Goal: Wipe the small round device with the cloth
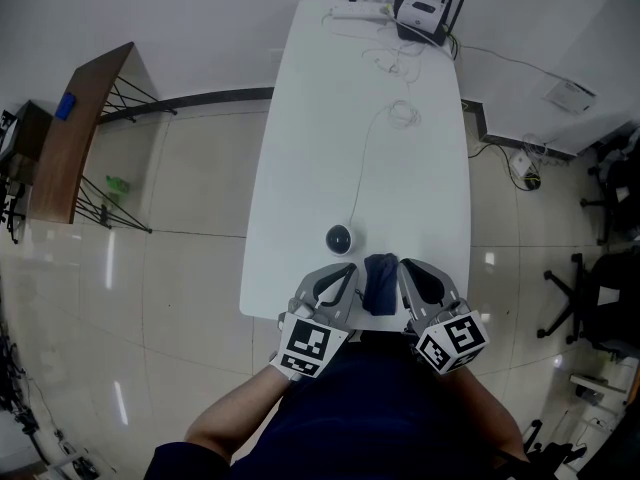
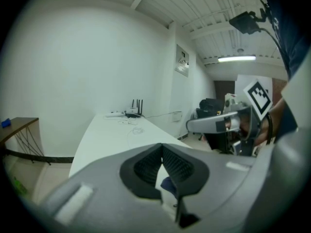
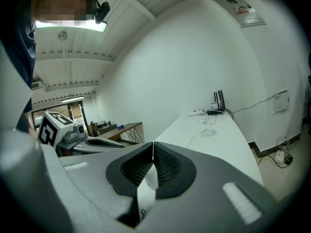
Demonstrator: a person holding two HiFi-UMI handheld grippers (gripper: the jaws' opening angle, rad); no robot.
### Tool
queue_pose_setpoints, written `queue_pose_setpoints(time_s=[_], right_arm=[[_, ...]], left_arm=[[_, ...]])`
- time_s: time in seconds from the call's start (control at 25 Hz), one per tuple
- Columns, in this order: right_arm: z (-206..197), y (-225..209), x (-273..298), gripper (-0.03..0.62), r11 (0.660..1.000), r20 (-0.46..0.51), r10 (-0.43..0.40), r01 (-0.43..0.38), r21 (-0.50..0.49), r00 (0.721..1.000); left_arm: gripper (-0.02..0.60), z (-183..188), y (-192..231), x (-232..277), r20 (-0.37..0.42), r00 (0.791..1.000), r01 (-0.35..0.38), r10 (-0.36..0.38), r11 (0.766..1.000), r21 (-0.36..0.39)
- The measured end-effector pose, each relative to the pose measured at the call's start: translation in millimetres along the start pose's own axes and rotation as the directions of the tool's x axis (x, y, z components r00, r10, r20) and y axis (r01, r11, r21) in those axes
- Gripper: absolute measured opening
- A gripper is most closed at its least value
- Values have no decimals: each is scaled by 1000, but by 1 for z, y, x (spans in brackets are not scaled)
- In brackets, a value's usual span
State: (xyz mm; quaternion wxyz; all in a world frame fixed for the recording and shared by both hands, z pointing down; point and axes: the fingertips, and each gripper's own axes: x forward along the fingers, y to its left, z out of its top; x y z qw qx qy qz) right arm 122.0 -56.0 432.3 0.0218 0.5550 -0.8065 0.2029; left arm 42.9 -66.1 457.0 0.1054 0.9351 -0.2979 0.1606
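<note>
You stand at the near end of a long white worktop (image 1: 300, 158) with a tool in each hand, both held side by side at its edge. The left hand-held gripper (image 1: 346, 272) is clenched, its ribbed dark pads meeting at the tips with nothing between them. The right hand-held gripper (image 1: 409, 269) is clenched and empty too, with only bare worktop showing through the gap behind its closed tips.

A dark blue cloth (image 1: 380, 282) lies bunched on the worktop between the two tools, just beside each; whether either one touches it cannot be told. A sliver of it shows behind the closed tips in the left gripper view.

The small round device (image 1: 339, 238), dark and domed, sits on the worktop just beyond the left tool's tips and to the left of the cloth, apart from it. A thin white cable (image 1: 366, 153) runs from it up the worktop toward a router (image 1: 424, 14) with upright black antennas and a white power strip (image 1: 357, 10) at the far end.
</note>
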Motion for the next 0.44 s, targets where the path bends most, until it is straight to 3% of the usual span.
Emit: queue_pose_setpoints(time_s=[0.44], right_arm=[[0, 3, 1, 14, 1000, -6, 3, -3, -11, 1000]], left_arm=[[2, 0, -2, -1, 2, 1000, 7, -7, 1000, 7]])
